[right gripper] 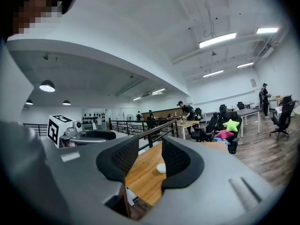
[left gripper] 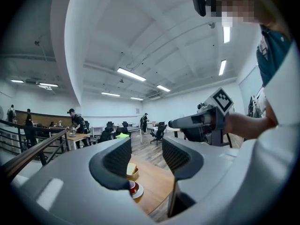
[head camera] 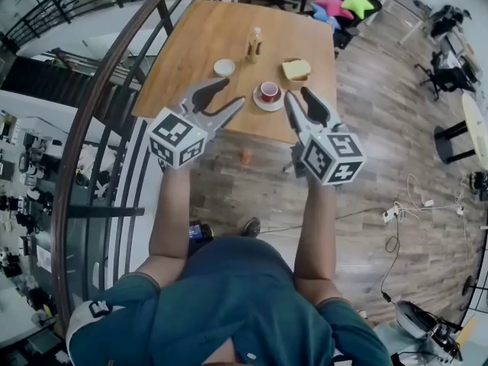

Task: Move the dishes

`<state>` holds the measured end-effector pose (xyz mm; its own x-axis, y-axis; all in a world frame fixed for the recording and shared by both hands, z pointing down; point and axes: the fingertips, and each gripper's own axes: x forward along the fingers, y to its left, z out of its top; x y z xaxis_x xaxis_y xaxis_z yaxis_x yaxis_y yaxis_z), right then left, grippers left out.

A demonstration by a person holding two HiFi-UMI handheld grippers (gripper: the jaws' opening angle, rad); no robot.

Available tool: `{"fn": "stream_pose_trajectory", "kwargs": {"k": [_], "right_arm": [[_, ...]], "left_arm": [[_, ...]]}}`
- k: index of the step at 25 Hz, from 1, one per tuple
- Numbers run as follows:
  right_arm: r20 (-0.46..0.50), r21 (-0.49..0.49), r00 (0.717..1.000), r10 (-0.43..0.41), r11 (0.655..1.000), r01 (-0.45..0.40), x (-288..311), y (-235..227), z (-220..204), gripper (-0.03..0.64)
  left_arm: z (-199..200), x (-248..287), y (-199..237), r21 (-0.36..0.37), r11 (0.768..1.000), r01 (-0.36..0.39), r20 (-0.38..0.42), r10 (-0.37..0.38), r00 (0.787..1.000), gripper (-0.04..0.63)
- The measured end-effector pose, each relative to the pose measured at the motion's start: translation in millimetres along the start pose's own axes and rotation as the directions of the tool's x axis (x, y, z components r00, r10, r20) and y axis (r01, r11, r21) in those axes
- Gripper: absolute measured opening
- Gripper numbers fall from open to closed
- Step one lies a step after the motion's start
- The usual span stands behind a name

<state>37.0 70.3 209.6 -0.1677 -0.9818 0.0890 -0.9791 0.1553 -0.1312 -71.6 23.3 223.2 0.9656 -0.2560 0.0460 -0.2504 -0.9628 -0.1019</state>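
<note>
A wooden table (head camera: 229,29) carries a small white bowl (head camera: 223,67), a red cup on a white saucer (head camera: 268,94), a yellow block in a shallow dish (head camera: 296,69) and a bottle (head camera: 254,44). My left gripper (head camera: 234,92) hovers open and empty just short of the table's near edge. My right gripper (head camera: 297,94) is open beside it, close to the saucer. Between the left gripper's (left gripper: 146,156) jaws I see the red cup (left gripper: 133,189) and the yellow block (left gripper: 131,171). The right gripper (right gripper: 144,159) frames the white bowl (right gripper: 161,168).
A curved dark railing (head camera: 99,97) runs along the left over a drop. Chairs with star cushions (head camera: 343,4) stand behind the table. Cables and a power strip (head camera: 393,212) lie on the wood floor at right. A small orange thing (head camera: 245,156) lies under the table edge.
</note>
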Motion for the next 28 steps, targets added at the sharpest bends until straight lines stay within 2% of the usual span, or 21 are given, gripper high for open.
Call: {"fn": "stream_pose_trajectory", "kwargs": {"k": [7,13,21,28], "right_arm": [[0.000,0.014,0.997,0.077,0.997,-0.077,8.4,-30.1,-3.0,0.137],[0.005,0.027,0.996,0.088,0.996,-0.089,3.5,-51.3,-4.6,0.137],[-0.018,0.055,0.999,0.036,0.998,-0.035,22.3,-81.9,-4.3,0.137],[-0.022,0.032,0.998,-0.062,0.998,0.063,23.1,-117.4,2.1,0.136]], "left_arm": [[-4.0,23.4,-1.6,0.006,0.997,-0.077,-0.023,0.077,0.997,0.197],[-5.5,44.9,-9.1,0.011,0.996,-0.084,-0.037,0.084,0.996,0.197],[-7.4,85.1,13.8,-0.009,1.000,-0.025,-0.052,0.025,0.998,0.197],[-5.9,132.9,24.8,-0.021,0.998,0.065,-0.006,-0.065,0.998,0.198]]}}
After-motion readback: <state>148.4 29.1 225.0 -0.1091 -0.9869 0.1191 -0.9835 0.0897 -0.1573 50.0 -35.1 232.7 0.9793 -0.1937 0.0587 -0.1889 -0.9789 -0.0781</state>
